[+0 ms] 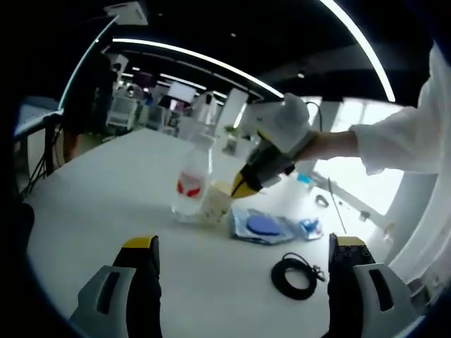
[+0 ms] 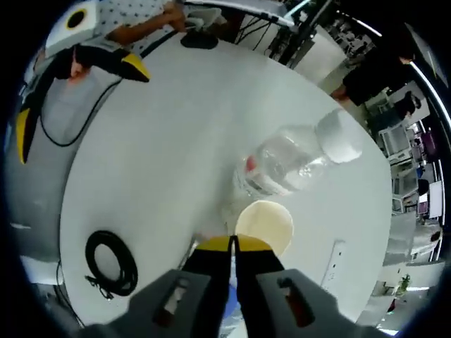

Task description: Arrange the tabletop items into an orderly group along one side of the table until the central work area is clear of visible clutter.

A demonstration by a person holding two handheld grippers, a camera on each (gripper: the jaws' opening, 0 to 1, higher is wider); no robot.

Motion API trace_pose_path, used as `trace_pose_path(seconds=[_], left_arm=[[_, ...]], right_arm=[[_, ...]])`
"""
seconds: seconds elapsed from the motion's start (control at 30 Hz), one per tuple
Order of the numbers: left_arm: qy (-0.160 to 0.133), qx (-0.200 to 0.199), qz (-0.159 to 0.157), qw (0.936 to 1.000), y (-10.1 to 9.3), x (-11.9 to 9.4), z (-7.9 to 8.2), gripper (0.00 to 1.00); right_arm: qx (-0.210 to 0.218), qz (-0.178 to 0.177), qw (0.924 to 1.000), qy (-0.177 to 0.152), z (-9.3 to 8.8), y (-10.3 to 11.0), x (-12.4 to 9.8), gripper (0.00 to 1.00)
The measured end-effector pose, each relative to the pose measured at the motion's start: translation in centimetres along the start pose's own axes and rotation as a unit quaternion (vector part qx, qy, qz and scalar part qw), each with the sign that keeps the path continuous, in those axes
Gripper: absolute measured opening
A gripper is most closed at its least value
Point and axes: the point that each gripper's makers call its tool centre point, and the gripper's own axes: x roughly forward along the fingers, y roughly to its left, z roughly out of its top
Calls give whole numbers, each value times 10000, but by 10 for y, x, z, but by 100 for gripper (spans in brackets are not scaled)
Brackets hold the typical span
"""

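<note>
Right gripper [image 2: 233,244] (clenched) reaches the paper cup [image 2: 264,225] beside the water bottle [image 2: 292,160]; left gripper [image 1: 243,257] gapes.

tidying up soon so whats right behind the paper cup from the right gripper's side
A clear water bottle with a white cap and red label stands directly behind the cup, close against it. The right gripper covers the cup's near rim, so whether they touch is unclear.

Large white bench [image 1: 113,211] in open hall. Dark ceiling with long light strips [image 1: 190,51]. Bright windows [image 1: 352,169] at right. Equipment racks [image 2: 416,148] beyond.
</note>
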Motion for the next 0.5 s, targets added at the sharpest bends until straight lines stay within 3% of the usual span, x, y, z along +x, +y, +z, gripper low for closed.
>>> trace_pose_path(seconds=[0.17, 0.5], left_arm=[[-27, -4, 0, 10000, 0, 0, 2, 96], [-37, 0, -42, 10000, -2, -1, 2, 96]], right_arm=[[-430, -7, 9990, 79, -2, 2, -1, 0], [-515, 19, 9986, 143, -6, 5, 1, 0]])
